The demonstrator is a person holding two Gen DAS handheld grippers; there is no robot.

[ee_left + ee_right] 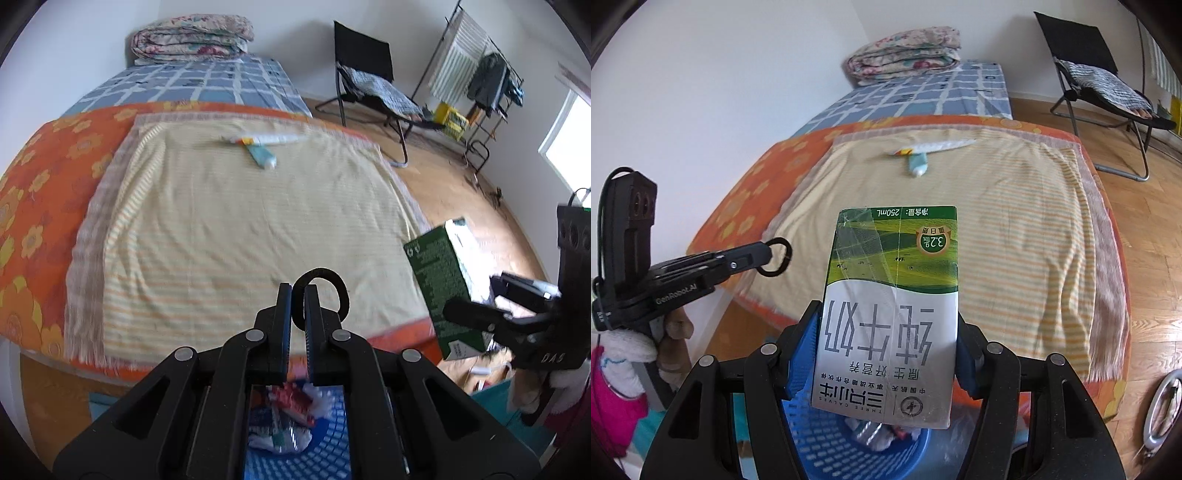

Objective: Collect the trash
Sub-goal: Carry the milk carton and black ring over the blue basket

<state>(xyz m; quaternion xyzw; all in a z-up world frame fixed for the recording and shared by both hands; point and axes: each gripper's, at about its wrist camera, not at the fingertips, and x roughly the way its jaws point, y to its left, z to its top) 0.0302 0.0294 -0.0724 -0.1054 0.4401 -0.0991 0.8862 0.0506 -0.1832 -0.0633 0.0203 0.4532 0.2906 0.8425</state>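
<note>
A green-and-white cardboard milk carton (892,314) sits upside down between the blue pads of the right gripper (886,354), which is clamped on its two narrow sides at a middling width; the carton's upper half juts forward past the fingertips. In the left wrist view the same carton (441,284) appears edge-on at the right, held off the bed's corner. Directly below it is a blue perforated plastic basket (827,439) with crumpled wrappers (284,417) already inside.

The left gripper (298,299) is closed almost completely, pinching a black elastic hair tie (332,284) whose loop pokes out beyond its tips; seen from the right wrist view the loop (775,256) dangles at the gripper's end, beside and apart from the carton. A hand in a white cuff (670,339) grips that tool's handle.

Farther out, on the pale yellow striped towel (236,229) spread over the orange flowered bedcover (40,177), lie two tubes crossing each other: a long white one (266,139) and a shorter teal one (262,155), well away from both grippers. A folded floral quilt (192,37) rests at the bed's far end, and a black folding chair (364,74) stands on the wooden floor (461,199).
</note>
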